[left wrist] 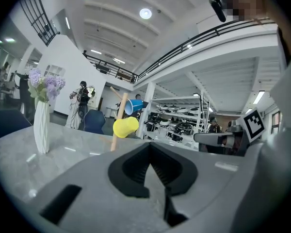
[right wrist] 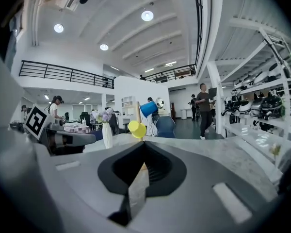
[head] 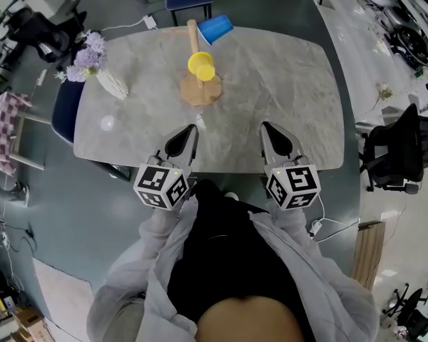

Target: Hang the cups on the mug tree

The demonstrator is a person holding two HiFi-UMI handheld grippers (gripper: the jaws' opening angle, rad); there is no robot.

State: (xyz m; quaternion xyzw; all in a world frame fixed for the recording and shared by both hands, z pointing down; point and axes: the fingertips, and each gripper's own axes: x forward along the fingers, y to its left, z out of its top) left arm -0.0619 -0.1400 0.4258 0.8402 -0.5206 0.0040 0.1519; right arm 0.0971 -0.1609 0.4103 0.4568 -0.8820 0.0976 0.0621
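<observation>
Left gripper and right gripper sit side by side over the table's near edge. I see both with jaws pressed together and nothing between them. Ahead, toward the middle of the far edge, the wooden mug tree stands upright with a yellow cup and a blue cup hanging on it. A vase of purple flowers stands by the far left corner.

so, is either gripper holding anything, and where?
Nothing held: left gripper and right gripper both shut, empty; the yellow cup and blue cup hang on the mug tree.
</observation>
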